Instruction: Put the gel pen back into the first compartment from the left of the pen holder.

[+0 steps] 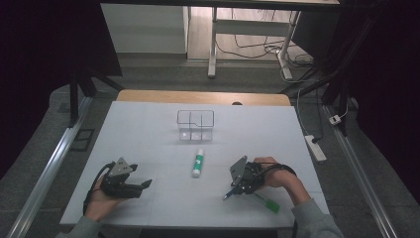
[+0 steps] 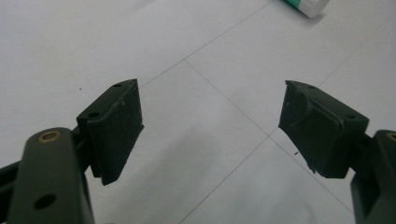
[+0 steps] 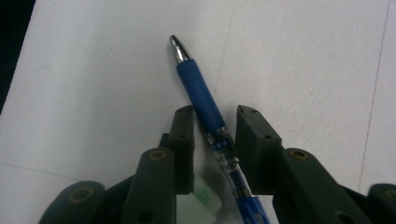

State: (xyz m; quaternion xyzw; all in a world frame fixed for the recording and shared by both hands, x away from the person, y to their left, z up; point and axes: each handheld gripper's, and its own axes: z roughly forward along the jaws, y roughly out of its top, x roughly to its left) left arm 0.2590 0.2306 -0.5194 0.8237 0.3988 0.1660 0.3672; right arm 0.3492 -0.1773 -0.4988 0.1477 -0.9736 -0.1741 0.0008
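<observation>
Pen (image 3: 205,105) is being framed between the jaws of the right gripper (image 3: 215,119), blue grip and silver tip pointing away up the white worktop (image 3: 303,56). The jaws are being seen narrowed close around the barrel, a sliver of gap still showing on each side, so a firm clamp cannot be confirmed. A green-and-white object (image 3: 198,200) is being glimpsed low between the jaws, beside the pen. In the high view the right gripper (image 1: 232,191) is being held at the near right of the worktop (image 1: 148,124), the pen (image 1: 229,194) poking out toward the near edge, and a green marker (image 1: 267,202) is lying just beside the hand. The left gripper (image 1: 143,184) is being kept at the near left, its jaws spread wide over bare surface with nothing between them. A green-and-white tube (image 1: 198,162) is lying at the centre, and a clear wire-rimmed organiser (image 1: 195,125) is standing behind it.
</observation>
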